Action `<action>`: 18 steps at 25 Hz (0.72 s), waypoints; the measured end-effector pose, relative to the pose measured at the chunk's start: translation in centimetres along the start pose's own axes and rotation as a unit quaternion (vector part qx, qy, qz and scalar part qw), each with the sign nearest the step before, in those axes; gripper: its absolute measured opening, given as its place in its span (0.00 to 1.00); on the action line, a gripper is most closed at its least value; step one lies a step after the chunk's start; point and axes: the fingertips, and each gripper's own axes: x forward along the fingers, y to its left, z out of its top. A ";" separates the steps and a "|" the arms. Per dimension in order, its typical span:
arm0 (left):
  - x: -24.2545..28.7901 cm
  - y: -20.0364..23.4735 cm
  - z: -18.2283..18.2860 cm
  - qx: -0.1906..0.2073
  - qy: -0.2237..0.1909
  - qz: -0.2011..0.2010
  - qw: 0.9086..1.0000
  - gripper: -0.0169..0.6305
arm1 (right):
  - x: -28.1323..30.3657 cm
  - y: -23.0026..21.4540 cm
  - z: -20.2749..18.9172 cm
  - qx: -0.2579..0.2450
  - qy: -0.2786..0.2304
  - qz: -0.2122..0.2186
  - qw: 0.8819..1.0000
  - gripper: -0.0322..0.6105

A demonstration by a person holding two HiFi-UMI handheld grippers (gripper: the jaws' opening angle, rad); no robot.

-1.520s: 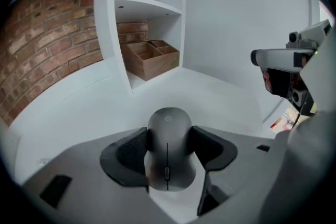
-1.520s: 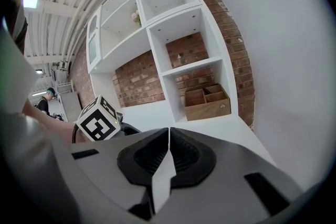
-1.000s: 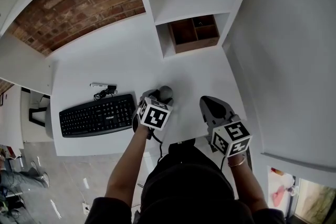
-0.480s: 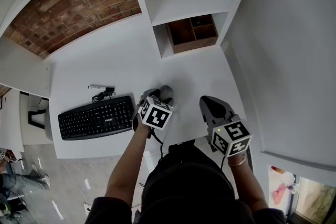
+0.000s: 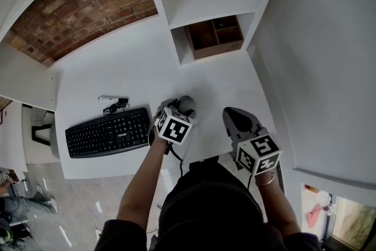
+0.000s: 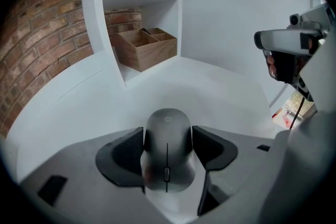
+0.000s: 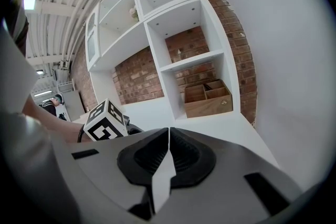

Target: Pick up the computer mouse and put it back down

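The dark grey, rounded plastic computer mouse (image 6: 167,131) is clasped by its sides between the jaws of the left gripper (image 6: 168,150), with lift-off not discernible and the setting down judged outstanding, while the right gripper (image 7: 168,150) is held closed on nothing.

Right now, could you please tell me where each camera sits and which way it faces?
Head view: on the person's head, looking down at the desk, keyboard and mouse; both forearms, left gripper and right gripper show.
Left gripper view: on the left gripper, looking along its jaws, shut on the mouse, toward the wooden box; the right gripper shows at right.
Right gripper view: on the right gripper, looking over its shut jaws toward the shelves; the left gripper's marker cube shows.
All three views share the wooden box.
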 end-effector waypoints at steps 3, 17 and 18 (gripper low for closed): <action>-0.4 -0.2 0.7 -0.006 -0.013 -0.006 1.000 0.45 | 0.0 0.1 0.1 0.000 -0.001 0.001 1.000 0.06; -7.0 1.8 2.8 -0.065 -0.118 0.042 0.990 0.32 | -0.9 1.8 0.2 -0.002 -0.011 0.000 1.000 0.06; -7.4 1.9 2.6 -0.068 -0.121 0.047 0.989 0.30 | -1.0 2.0 0.2 -0.003 -0.012 0.000 1.000 0.06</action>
